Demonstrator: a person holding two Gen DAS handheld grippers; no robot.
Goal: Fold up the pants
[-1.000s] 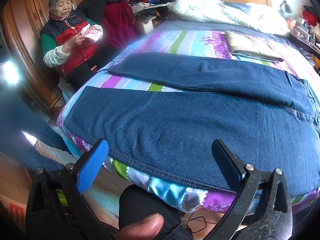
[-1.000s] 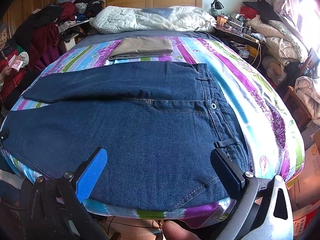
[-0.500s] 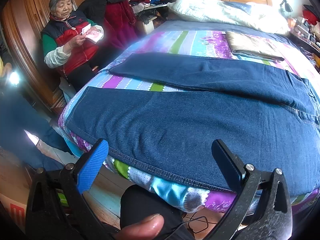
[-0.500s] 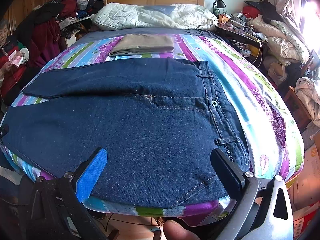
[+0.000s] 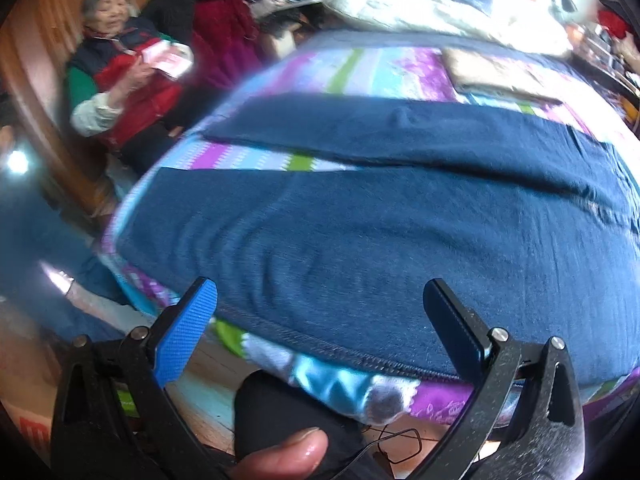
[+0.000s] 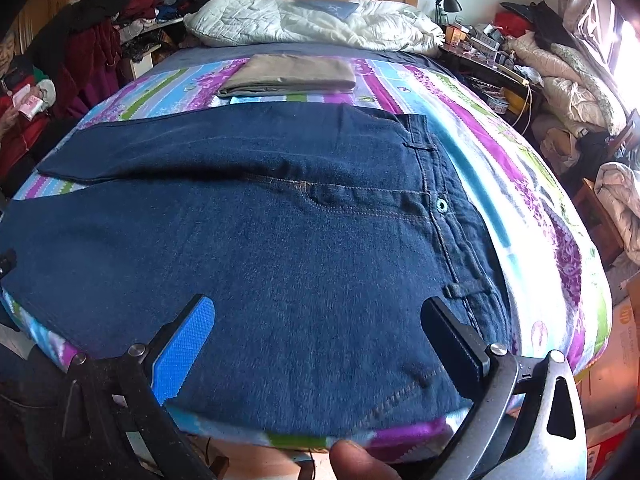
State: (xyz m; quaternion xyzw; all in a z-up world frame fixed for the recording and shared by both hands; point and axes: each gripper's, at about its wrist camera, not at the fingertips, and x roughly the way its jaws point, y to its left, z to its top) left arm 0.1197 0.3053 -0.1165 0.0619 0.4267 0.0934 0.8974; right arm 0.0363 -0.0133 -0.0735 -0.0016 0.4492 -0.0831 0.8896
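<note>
Dark blue jeans (image 6: 280,248) lie spread flat across the striped bedspread, legs pointing left, waistband (image 6: 444,216) on the right. In the left wrist view the near leg (image 5: 360,252) fills the middle and the far leg (image 5: 400,132) lies beyond it. My left gripper (image 5: 320,320) is open, hovering over the near leg's lower seam at the bed's edge. My right gripper (image 6: 320,332) is open above the hip area near the waistband, with nothing between its fingers.
A folded tan garment (image 6: 292,74) lies further up the bed (image 6: 540,240), below a white quilt (image 6: 312,20). A seated person (image 5: 120,72) is at the bed's left side by piled clothes (image 6: 100,32). A cluttered nightstand and bedding heaps (image 6: 560,76) stand right.
Both grippers have moved forward and lower toward the jeans, which look larger now. The left wrist view is blurred by motion. Both stay open.
</note>
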